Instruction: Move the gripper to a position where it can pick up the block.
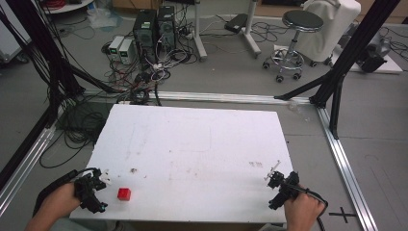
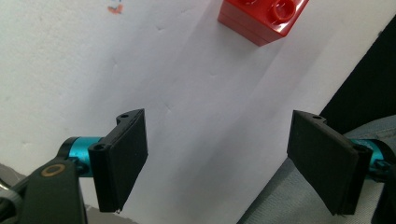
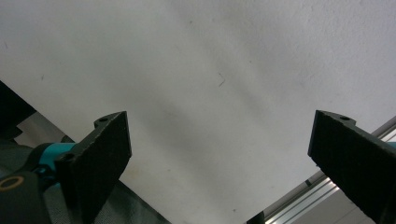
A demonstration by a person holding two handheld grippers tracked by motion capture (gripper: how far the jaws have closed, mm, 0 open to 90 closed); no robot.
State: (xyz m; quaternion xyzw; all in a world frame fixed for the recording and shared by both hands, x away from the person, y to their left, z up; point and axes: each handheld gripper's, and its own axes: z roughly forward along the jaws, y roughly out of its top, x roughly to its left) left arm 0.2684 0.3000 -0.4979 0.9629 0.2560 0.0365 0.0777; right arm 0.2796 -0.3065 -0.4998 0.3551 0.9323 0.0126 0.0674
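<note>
Near the front left corner of the flat white rectangular table point(image 1: 192, 144) sits a small red plastic building block with round studs on top point(image 1: 124, 194), resting on the bare surface close to the front edge. Just to its left, the left gripper point(image 1: 94, 188) is held in the person's left hand point(image 1: 55, 202), low over the table's corner and apart from the block. From the left gripper view, its two black flat fingers point(image 2: 122, 156) stand spread wide with nothing between them but white table, and the red block point(image 2: 261, 18) lies ahead of them, beyond the gap and untouched; its studs and stacked-looking side face show at the top edge.

At the front right corner, the right gripper point(image 1: 279, 185) is held in the person's right hand point(image 1: 303, 211), with a black cable trailing off toward the floor. Its own view shows both ribbed black fingers point(image 3: 98, 156) parted widely, empty, over plain white table with a few faint marks.

Faint smudges and pencil-like lines mark the middle of the table. Beyond the far edge lie an aluminium floor rail point(image 1: 231, 97), tangled black cables point(image 1: 144, 77), two dark computer towers point(image 1: 154, 26) and a round black stool on castors point(image 1: 298, 29).
</note>
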